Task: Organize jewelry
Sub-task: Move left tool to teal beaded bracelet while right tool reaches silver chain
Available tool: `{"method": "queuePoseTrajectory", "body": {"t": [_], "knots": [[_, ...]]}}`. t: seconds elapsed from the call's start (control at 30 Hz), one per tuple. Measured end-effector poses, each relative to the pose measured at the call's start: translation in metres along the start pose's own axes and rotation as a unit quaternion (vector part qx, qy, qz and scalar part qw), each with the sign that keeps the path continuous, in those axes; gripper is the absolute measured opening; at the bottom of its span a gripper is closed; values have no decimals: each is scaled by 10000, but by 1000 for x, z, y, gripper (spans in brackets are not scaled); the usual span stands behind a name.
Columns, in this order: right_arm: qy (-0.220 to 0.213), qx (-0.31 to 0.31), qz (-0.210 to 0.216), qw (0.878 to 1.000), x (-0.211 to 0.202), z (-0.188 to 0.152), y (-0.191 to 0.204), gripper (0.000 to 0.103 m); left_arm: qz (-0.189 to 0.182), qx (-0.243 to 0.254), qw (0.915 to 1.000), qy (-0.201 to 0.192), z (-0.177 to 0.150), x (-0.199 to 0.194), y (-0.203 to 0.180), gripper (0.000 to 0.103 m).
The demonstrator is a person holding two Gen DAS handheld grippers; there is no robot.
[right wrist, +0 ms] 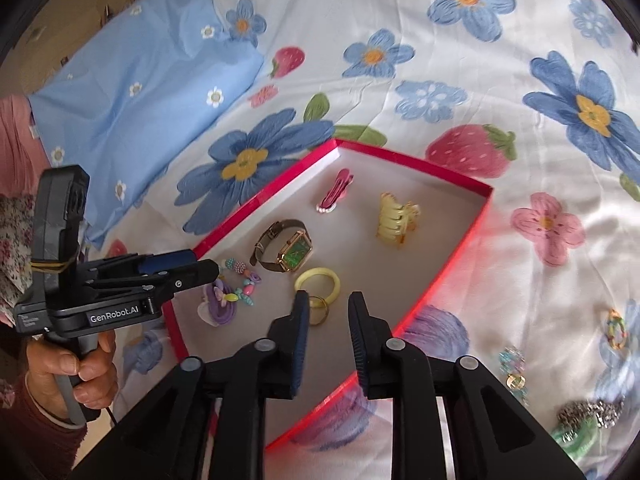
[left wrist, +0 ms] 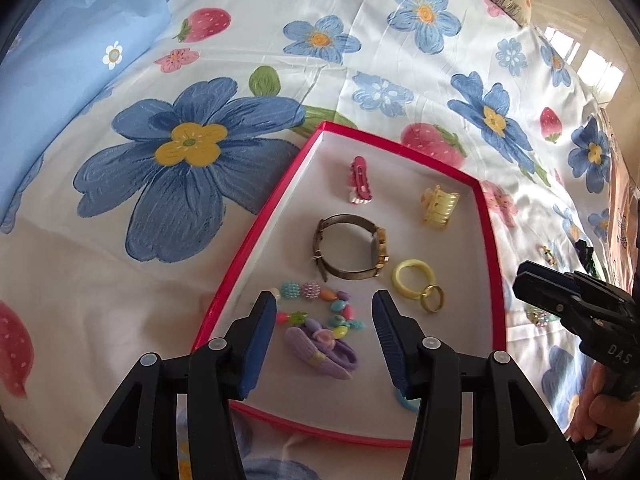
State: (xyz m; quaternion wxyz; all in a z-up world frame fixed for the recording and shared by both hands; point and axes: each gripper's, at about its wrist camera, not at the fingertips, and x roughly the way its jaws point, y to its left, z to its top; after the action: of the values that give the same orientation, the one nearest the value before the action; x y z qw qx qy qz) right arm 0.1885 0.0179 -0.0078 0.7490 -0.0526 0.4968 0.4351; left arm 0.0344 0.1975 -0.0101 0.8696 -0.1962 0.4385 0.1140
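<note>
A red-rimmed box [left wrist: 256, 216] [right wrist: 452, 268] lies on the flowered sheet. It holds a pink hair clip [left wrist: 360, 180], a yellow claw clip [left wrist: 440, 202], a watch [left wrist: 352, 248] [right wrist: 290, 250], a yellow ring [left wrist: 412, 276], a gold ring [left wrist: 433, 299] [right wrist: 318, 309], a bead bracelet [left wrist: 320, 304] and a purple hair tie [left wrist: 324, 350]. My left gripper [left wrist: 324, 312] is open and empty above the bracelet. My right gripper [right wrist: 328, 308] is open and empty over the box's near side, by the gold ring.
Loose jewelry lies on the sheet right of the box: a coloured ring [right wrist: 616, 330], pale earrings [right wrist: 514, 372], a sparkly piece and a green band [right wrist: 580, 420]. A blue pillow [right wrist: 140, 100] lies at the far left.
</note>
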Motion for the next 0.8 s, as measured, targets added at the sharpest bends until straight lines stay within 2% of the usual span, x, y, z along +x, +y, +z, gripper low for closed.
{"method": "queuePoseTrajectory", "body": {"t": [0.23,0.47,0.8], "knots": [[-342,401,-241,9983,-48,-20,-28,35,-197,271,9993,-139,-7,-23,-27,53],[-544,783,-628,9935,-91,-48,-63,41,-406,527,9977,-110,-12,-29,-50,53],[-626,1337,-991,9841,-124,-87,-107,43,-613,862,9944,8,-15,-25,-84,54]]}}
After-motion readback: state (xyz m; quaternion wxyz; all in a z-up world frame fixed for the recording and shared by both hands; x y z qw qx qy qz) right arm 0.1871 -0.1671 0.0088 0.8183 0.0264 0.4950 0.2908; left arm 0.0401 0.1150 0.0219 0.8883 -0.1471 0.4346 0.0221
